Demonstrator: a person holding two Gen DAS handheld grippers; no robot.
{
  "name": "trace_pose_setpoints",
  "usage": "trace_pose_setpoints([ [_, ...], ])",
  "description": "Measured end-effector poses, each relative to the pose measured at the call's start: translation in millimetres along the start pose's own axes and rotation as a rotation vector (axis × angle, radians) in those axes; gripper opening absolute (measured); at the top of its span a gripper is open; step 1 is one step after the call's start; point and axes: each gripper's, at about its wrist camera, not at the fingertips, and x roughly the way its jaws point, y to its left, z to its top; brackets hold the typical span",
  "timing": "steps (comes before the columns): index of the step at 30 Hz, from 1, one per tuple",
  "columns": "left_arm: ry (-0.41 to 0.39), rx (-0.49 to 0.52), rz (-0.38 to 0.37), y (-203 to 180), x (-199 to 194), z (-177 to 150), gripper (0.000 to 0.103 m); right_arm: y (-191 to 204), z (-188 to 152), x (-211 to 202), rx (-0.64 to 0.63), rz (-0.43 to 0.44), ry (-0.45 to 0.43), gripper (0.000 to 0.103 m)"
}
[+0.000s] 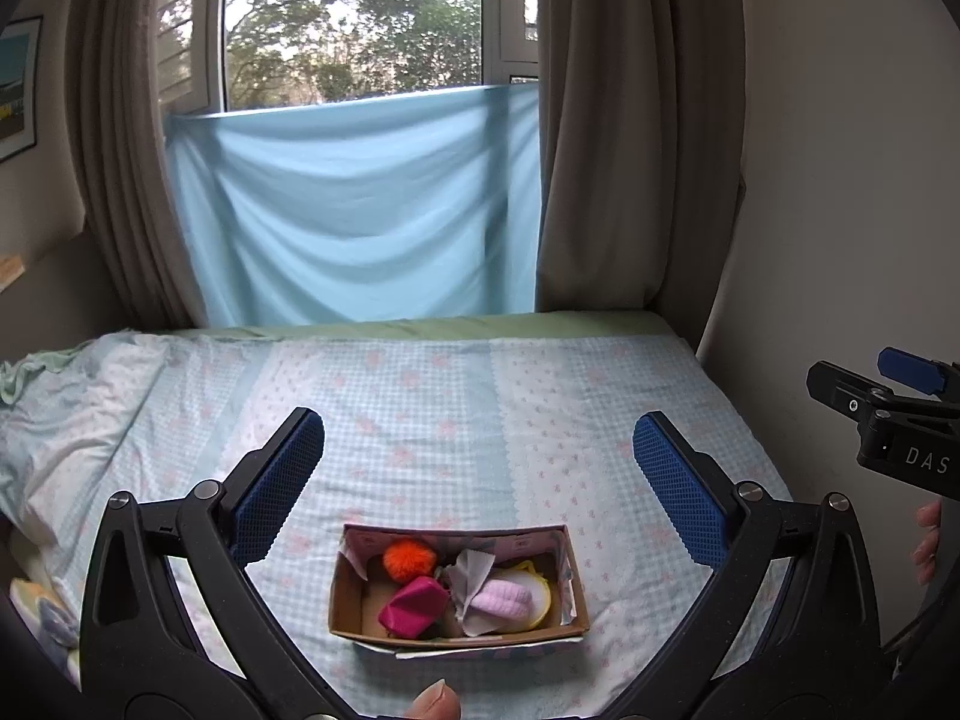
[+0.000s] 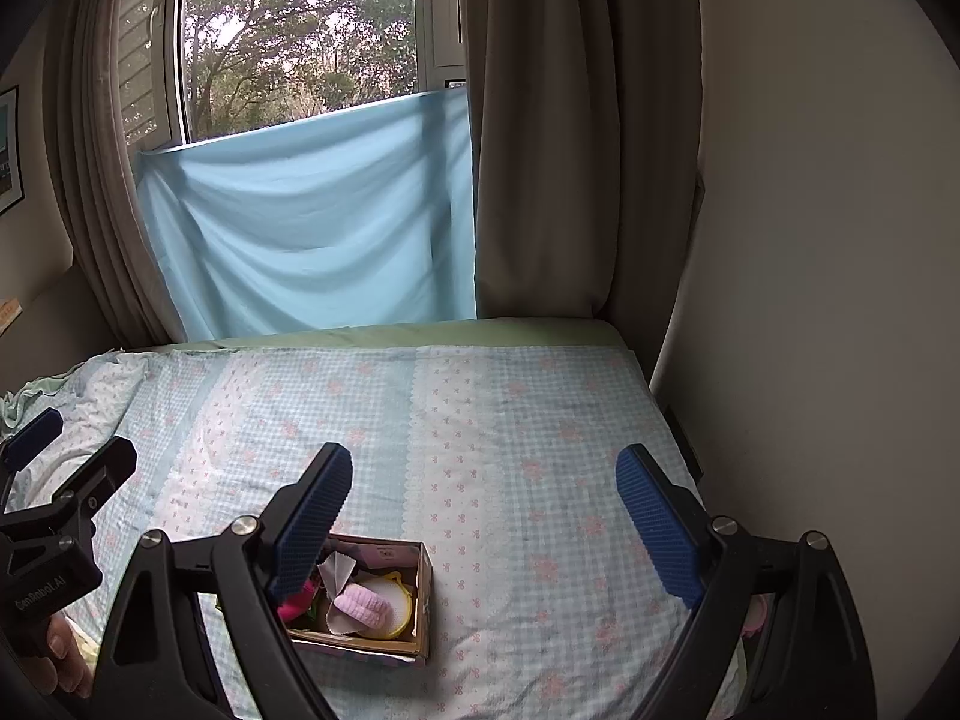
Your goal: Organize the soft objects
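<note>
A small cardboard box (image 1: 573, 576) lies on the checked bedspread (image 1: 432, 420). Inside are an orange pom-pom (image 1: 409, 559), a magenta soft piece (image 1: 414, 606), a pale pink knitted item (image 1: 503, 597) on a round yellow-rimmed pad (image 1: 540, 606), and a grey cloth scrap (image 1: 471, 570). My left gripper (image 1: 479, 444) is open and empty, above and behind the box. My right gripper (image 2: 483, 480) is open and empty, up and to the right of the box (image 2: 425, 600); its left finger (image 2: 312, 522) hides the box's left part.
The bed meets a window wall with brown curtains (image 1: 600, 180) and a hanging light blue sheet (image 1: 360, 222). A white wall (image 2: 810, 300) runs along the bed's right edge. Rumpled bedding (image 1: 54, 420) lies at the left.
</note>
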Motion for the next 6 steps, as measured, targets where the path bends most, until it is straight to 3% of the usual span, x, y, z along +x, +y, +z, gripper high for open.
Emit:
trace_pose_setpoints([
  [6, -0.013, 0.010, 0.029, -0.3, 4.0, 0.7, 0.103, -0.8, 1.7, 10.7, 0.008, 0.009, 0.020, 0.088],
])
